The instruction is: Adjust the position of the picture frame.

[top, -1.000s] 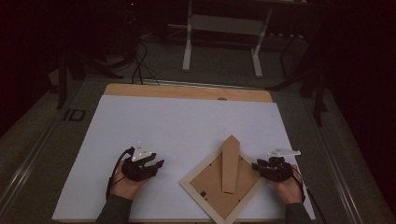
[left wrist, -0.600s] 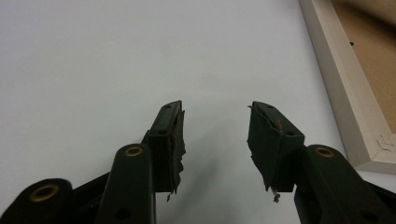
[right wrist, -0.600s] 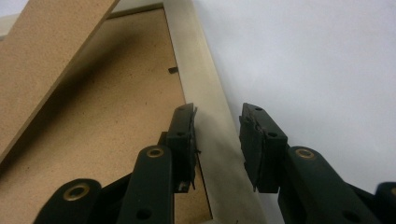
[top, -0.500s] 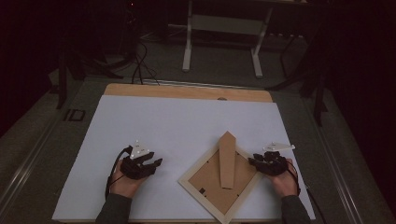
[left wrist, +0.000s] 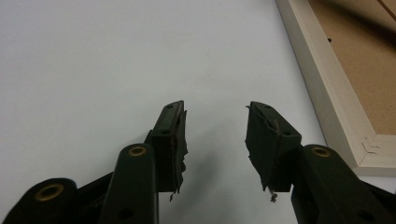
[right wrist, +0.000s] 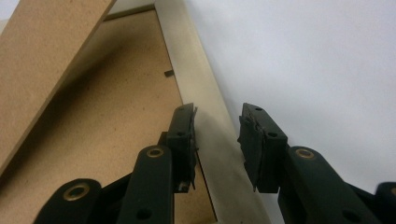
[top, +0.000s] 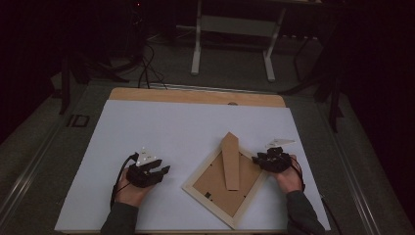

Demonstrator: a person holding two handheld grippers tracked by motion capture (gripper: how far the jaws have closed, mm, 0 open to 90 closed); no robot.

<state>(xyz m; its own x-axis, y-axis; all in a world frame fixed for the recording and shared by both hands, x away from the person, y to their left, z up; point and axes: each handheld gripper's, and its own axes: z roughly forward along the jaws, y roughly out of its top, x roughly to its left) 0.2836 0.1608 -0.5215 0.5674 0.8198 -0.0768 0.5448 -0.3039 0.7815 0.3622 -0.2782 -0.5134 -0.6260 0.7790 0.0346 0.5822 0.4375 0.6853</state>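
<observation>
A picture frame (top: 247,198) lies face down on the white sheet (top: 186,127), turned cornerwise, with its brown backing (top: 210,183) and a fold-out stand strut (top: 230,159) facing up. My right gripper (top: 256,159) is at the frame's right edge. In the right gripper view it (right wrist: 217,123) is open, its jaws straddling the cream rail (right wrist: 201,79), with the backing (right wrist: 116,130) and the strut (right wrist: 51,60) to the left. My left gripper (top: 164,169) rests left of the frame. It (left wrist: 215,121) is open over bare sheet, with the frame's corner (left wrist: 336,107) off to its right.
The white sheet covers a wooden table whose far edge (top: 195,96) shows bare. Beyond it are the metal legs (top: 196,44) of another table and cables (top: 144,63) on the dark floor. Open sheet lies ahead of both hands.
My right gripper has moved left onto the frame's right rail. The frame seems to have shifted slightly left. The left hand has barely moved.
</observation>
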